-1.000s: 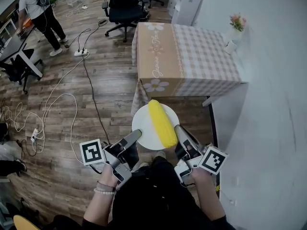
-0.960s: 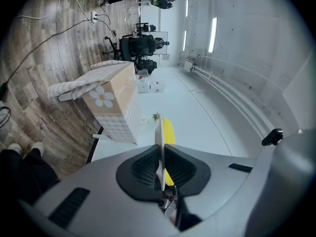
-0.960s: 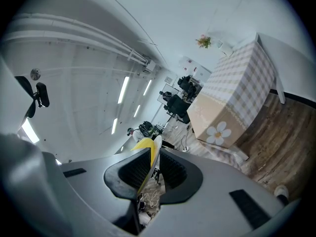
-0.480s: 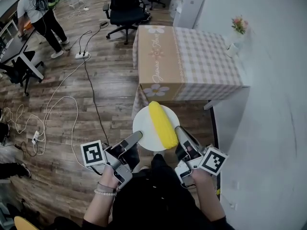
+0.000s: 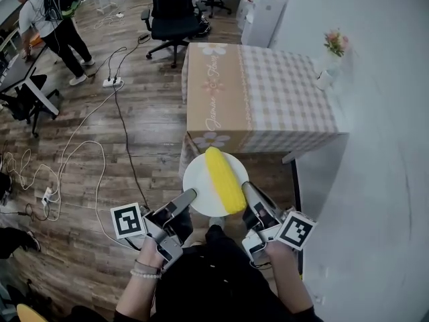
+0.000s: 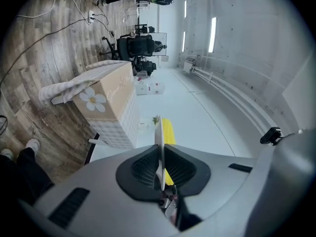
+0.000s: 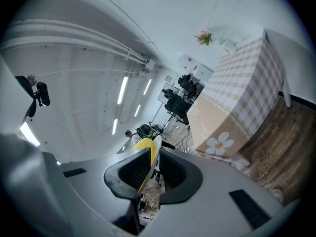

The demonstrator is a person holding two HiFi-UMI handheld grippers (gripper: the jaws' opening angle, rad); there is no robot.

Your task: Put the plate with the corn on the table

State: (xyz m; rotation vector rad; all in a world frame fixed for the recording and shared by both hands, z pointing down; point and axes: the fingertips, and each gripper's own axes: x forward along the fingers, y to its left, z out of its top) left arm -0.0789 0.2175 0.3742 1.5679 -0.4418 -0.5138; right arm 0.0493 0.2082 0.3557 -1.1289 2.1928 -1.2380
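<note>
Two-sided carry: left hand-held gripper [image 5: 190,194] clamped narrow on near-left rim of plate [image 5: 198,177], right hand-held gripper [image 5: 246,186] clamped narrow on near-right rim. Thin white rim seen edge-on in both gripper views, pinched between pads. Opposite-side grips prob. chosen to hold plate level & stop corn [image 5: 224,178] rolling off. Corn lying loose lengthwise on plate, a bit right of centre, near end just beside right hand-held gripper, apart from left one. Plate in the air over wood floor [image 5: 134,133], just short of near edge of counter [image 5: 281,92] w/ checked cloth; not yet set down. Small flower vase [image 5: 327,62] at far-right corner of counter by wall, well apart from likely landing spot. Next, by judgement: fwd over counter edge, lower flat, then let go both sides together to avoid tipping.
</note>
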